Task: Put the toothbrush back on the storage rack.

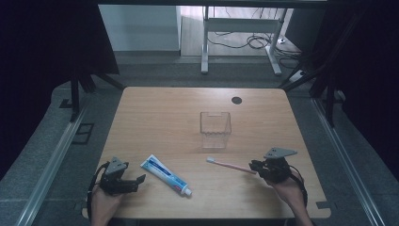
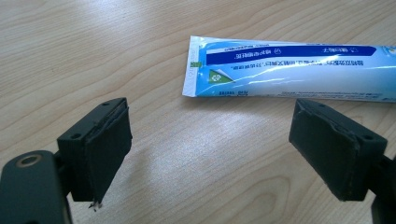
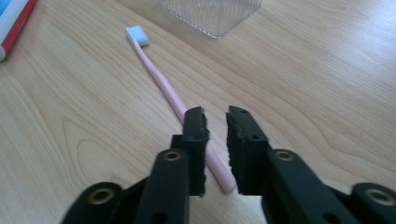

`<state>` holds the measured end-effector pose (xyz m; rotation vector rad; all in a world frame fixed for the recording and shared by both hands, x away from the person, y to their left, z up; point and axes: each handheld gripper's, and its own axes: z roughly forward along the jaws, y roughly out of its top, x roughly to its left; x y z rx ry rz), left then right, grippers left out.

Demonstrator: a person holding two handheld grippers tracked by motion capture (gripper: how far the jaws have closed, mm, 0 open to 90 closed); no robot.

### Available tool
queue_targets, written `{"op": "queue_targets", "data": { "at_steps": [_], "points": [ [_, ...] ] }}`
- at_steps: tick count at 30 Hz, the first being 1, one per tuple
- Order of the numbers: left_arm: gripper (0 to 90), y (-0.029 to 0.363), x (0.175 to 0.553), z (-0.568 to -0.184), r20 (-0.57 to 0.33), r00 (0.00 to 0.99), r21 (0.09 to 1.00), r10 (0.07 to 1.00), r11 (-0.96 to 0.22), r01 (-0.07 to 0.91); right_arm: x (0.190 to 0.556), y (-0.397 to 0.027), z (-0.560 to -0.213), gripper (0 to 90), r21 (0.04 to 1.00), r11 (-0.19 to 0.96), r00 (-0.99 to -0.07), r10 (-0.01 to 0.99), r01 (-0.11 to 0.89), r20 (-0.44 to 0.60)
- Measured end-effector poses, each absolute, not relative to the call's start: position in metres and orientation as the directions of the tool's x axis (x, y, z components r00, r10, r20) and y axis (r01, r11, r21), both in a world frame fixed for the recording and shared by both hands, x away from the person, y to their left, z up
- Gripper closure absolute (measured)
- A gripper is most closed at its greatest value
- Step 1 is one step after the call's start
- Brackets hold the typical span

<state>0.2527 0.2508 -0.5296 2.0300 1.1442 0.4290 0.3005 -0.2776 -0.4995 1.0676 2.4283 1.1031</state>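
The wooden table (image 1: 164, 113) is the biggest thing here. A small dark round hole (image 1: 236, 100) sits near its far edge. A clear plastic box (image 1: 215, 129) stands open and empty in the middle, a bit toward the right.

Near the front edge, left of the middle, lies a blue and white toothpaste tube (image 1: 165, 174). Its cap points to the front edge. The tube has small white writing on a blue band, but it is upside down and too tiny to read.

The left gripper (image 1: 126, 181) rests by the front left corner. Its jaws stand wide apart with nothing between them, and the flat end of the tube is just ahead of them.

The pink toothbrush (image 1: 229, 165) lies near the front right, with its white head pointing at the box. The right gripper (image 1: 253, 165) is at the handle end. Its jaws are nearly closed around the handle, but a thin gap shows, so I cannot tell if they pinch it yet.

To do this step well, I think the jaws should squeeze the handle firmly, then lift it level so the thin brush does not spin or slip.
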Motion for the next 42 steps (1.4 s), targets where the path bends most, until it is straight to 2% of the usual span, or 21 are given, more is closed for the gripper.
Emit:
{"op": "queue_targets", "data": {
  "at_steps": [8,23,42],
  "points": [
    [13.2,0.25,0.252,-0.529,-0.064,0.545,0.749,0.836,-0.321,0.58,0.31,-0.265,-0.507,89.5,0.702,0.476,-0.7,0.713,0.53,0.045],
    [13.3,0.249,0.253,-0.529,-0.055,0.555,0.744,0.83,-0.337,0.578,0.319,-0.268,-0.519,88.7,0.667,0.434,-0.654,0.749,0.605,0.106],
    [13.6,0.248,0.251,-0.529,-0.052,0.552,0.745,0.832,-0.335,0.577,0.304,-0.267,-0.521,88.3,0.64,0.472,-0.699,0.7,0.607,0.146]
  ]
}}
